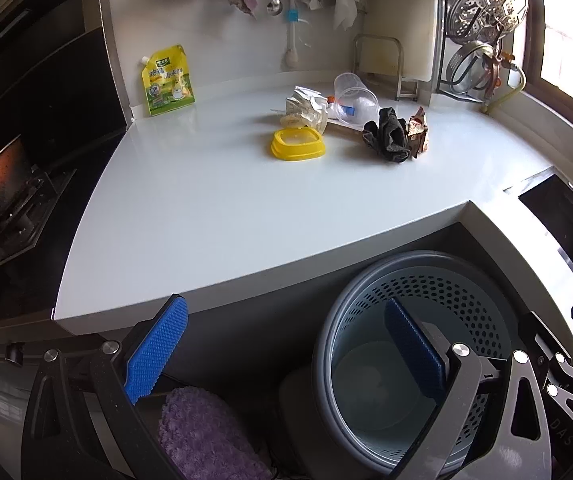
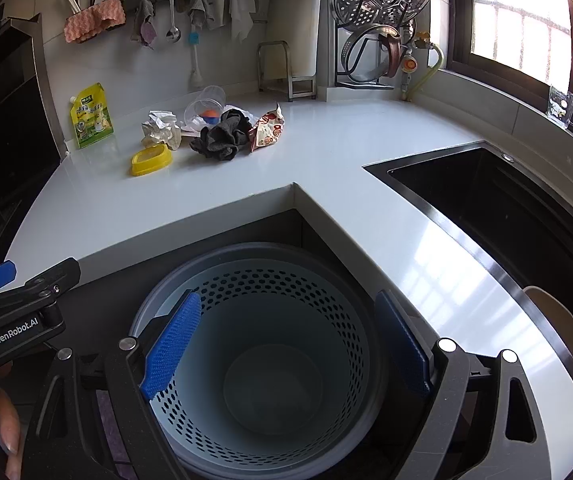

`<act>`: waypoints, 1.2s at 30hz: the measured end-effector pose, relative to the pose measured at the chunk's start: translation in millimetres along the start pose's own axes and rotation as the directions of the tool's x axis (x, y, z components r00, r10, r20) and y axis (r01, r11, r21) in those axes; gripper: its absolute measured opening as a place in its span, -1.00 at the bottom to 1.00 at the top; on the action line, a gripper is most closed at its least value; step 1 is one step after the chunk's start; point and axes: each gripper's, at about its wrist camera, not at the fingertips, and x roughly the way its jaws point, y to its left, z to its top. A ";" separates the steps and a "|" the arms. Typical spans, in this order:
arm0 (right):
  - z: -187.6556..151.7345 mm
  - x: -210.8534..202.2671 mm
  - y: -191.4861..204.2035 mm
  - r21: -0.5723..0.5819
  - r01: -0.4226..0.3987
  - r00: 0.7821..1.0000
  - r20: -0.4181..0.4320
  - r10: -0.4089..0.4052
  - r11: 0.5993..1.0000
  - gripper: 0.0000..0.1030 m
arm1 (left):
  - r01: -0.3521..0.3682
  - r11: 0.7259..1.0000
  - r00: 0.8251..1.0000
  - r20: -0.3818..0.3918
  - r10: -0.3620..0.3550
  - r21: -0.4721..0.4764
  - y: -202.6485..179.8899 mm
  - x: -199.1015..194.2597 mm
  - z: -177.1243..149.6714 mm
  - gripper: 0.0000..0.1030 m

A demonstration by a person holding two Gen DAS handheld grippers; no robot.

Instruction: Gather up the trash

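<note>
One perforated pale-blue plastic bin (image 2: 258,360), round, mouth up, sits on the floor in the notch at the worktop's (image 2: 326,152) front edge, nothing visible inside. Trash cluster near the worktop's back edge: one crumpled paper wad (image 2: 161,128), one clear plastic cup (image 2: 205,105) lying on its side, mouth toward the front edge, one dark crumpled cloth (image 2: 224,138), one crinkled red-patterned wrapper (image 2: 268,128), one yellow rounded-rectangular lid (image 2: 151,160) lying flat. One yellow-green spout pouch (image 2: 91,116) stands upright at the back left corner. Left gripper (image 1: 286,354) wide apart, nothing held, below the front edge. Right gripper (image 2: 286,344) wide apart, nothing held, over the bin.
</note>
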 end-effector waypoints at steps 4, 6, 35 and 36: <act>-1.4 3.8 0.0 0.000 -0.002 1.000 -0.007 0.002 1.000 0.64 | 0.000 1.000 1.000 -0.006 0.000 0.001 -0.3 4.0 -0.5 0.88; -2.4 7.9 -0.4 0.001 -0.006 1.000 -0.015 0.006 1.000 0.64 | -0.001 1.000 1.000 -0.013 0.001 0.004 -0.3 7.4 -1.3 0.88; 184.6 125.3 -1.6 -0.101 -0.014 0.999 0.044 0.019 0.995 0.64 | -0.033 0.998 0.999 0.038 0.035 -0.052 15.5 100.6 163.6 0.88; 191.7 134.4 2.3 -0.112 -0.021 0.999 0.025 0.024 0.994 0.64 | -0.047 0.998 0.998 0.050 0.049 -0.046 14.7 101.9 169.6 0.88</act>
